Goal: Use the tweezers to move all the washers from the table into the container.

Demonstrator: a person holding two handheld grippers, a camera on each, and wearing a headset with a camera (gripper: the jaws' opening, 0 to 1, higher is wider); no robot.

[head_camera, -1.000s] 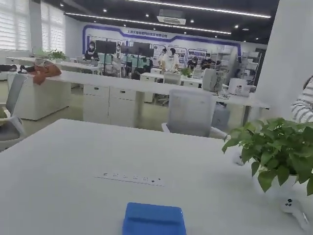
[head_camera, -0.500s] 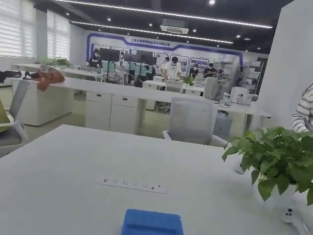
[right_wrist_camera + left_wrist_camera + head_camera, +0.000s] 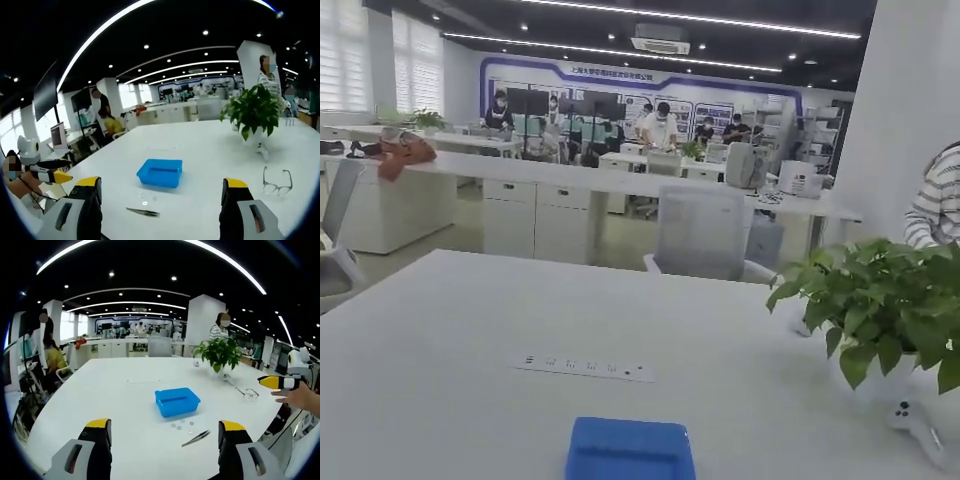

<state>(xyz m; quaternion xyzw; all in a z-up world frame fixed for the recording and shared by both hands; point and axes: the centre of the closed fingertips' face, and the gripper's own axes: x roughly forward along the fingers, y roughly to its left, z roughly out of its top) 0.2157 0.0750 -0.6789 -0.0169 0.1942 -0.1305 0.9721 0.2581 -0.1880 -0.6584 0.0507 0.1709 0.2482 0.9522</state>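
The blue container [image 3: 177, 401] stands on the white table, and its top edge shows in the head view [image 3: 630, 450]. Several small washers [image 3: 181, 425] lie on the table just in front of it, with the metal tweezers [image 3: 196, 438] beside them. My left gripper [image 3: 164, 426] is open, held above the table's near edge with nothing between its jaws. My right gripper [image 3: 161, 182] is also open and empty, looking at the container [image 3: 160, 172], washers [image 3: 145, 196] and tweezers [image 3: 143, 212] from the other side. Each gripper appears at the edge of the other's view, held off the table.
A potted plant [image 3: 880, 310] stands at the table's right side. A pair of glasses [image 3: 276, 181] lies near it. A power strip [image 3: 585, 366] is set into the table's middle. Chairs and other people are around the table.
The head camera has shifted slightly; the container, plant and power strip keep their places on the table.
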